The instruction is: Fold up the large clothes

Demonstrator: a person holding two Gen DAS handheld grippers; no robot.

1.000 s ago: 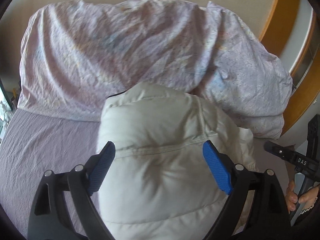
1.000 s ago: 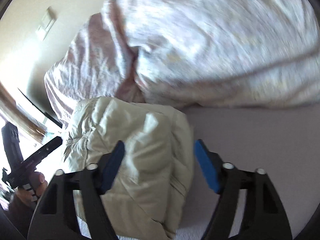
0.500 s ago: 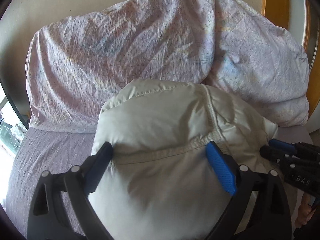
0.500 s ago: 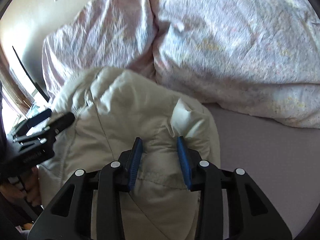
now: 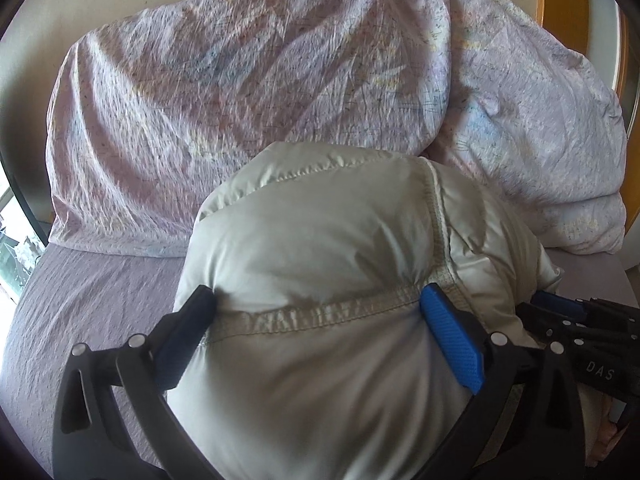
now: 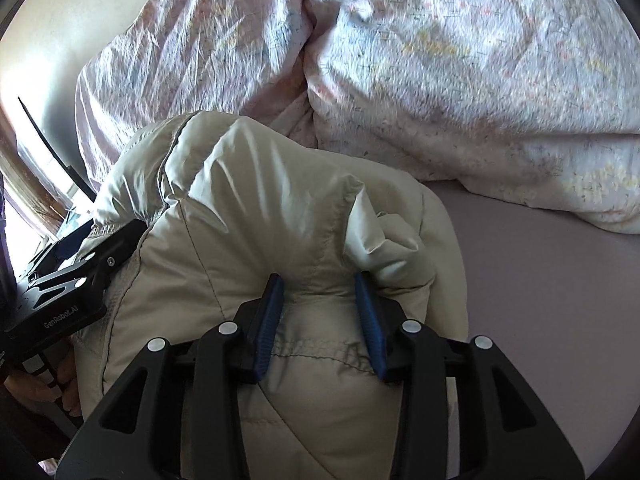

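Since the earlier frames, right tool (image 6: 320, 316) has come onto the padded jacket (image 5: 320, 280) and narrowed its blue pads from wide apart to a pinch on a ridge of fabric at a stitched seam; left tool (image 5: 320, 328) has gone from straddling the jacket loosely to pressing both pads into its sides.

Landmark: jacket, a cream quilted bundle lying on the lilac bed sheet (image 5: 88, 304).

Left of jacket: bare sheet, creased; beyond it a dark window edge.

At jacket, left wrist view: left tool spread wide, pads bearing on the padding at both ends of a horizontal seam; fabric bulges up between them. Whether it truly grips or only presses, cannot tell.

At jacket, right wrist view: right tool's pads stand close together, clamped on the raised fold, which puckers above them. Left tool's black body touches the jacket's left flank in this view.

Behind jacket: two crumpled floral pillows (image 5: 248, 92), against which the jacket's far end rests.

Right of jacket: more bare sheet (image 6: 540, 300).
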